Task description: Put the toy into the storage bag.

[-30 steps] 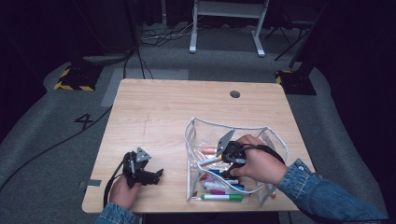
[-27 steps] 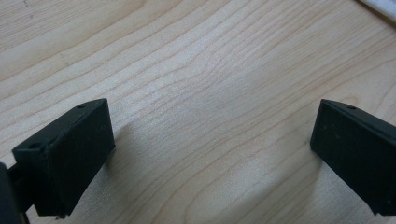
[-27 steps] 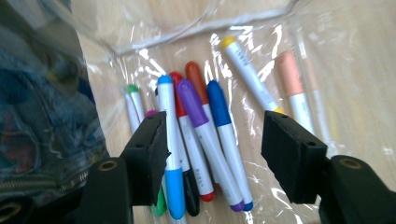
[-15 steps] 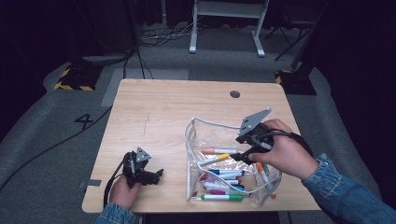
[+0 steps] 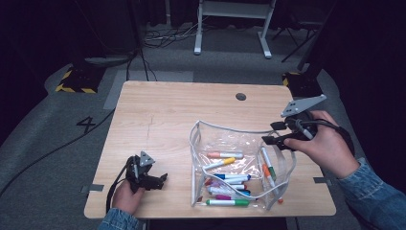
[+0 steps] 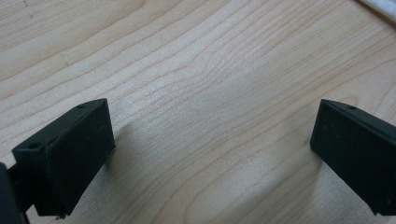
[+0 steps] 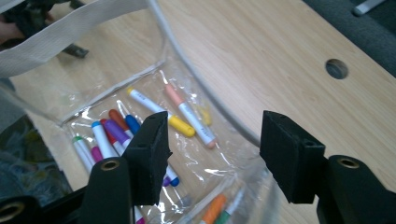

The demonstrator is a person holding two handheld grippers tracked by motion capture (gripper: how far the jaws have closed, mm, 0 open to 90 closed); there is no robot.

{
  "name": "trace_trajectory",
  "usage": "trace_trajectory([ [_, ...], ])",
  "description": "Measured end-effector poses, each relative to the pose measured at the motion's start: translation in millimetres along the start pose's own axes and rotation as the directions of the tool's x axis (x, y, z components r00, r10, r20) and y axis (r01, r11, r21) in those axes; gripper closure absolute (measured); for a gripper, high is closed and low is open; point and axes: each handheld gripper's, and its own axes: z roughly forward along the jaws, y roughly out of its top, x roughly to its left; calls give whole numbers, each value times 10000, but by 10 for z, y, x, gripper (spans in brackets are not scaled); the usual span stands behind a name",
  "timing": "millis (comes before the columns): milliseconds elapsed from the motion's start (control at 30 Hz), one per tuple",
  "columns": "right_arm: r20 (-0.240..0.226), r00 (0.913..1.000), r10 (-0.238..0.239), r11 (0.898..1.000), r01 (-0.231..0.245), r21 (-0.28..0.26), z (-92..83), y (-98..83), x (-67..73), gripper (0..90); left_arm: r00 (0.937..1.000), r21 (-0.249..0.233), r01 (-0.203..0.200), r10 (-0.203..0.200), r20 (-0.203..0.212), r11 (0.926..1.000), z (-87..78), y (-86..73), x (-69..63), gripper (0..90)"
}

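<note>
our right gripper (image 5: 268, 140) hangs over the pouch (image 5: 239, 167), fingers open and empty; left (image 5: 160, 179) too. next, grab a marker (image 5: 224, 155).

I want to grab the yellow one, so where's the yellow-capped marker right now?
In the high view the yellow-capped marker lies inside the clear plastic pouch, right of table centre, just below the peach-capped marker.

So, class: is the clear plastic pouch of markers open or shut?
Open. The clear plastic pouch has its white-edged mouth gaping wide in the high view, with the coloured markers lying loose inside.
</note>
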Motion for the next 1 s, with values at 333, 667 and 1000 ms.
trace_trajectory([
  [333, 836, 9789, 1862, 9813, -1812, -641, -104, -256, -424, 489, 10000, -15, 34, -34, -2, 10000, 1, 0, -2, 0],
  [667, 1530, 9421, 2983, 9539, -3000, -120, 1, -614, -761, 492, 10000, -30, 38, -38, 15, 10000, 2, -1, -2, 0],
  [1000, 1223, 9270, 3547, 9271, -3656, 828, 450, -976, -834, 484, 10000, -30, 29, -29, 10, 10000, 2, 0, -1, 0],
])
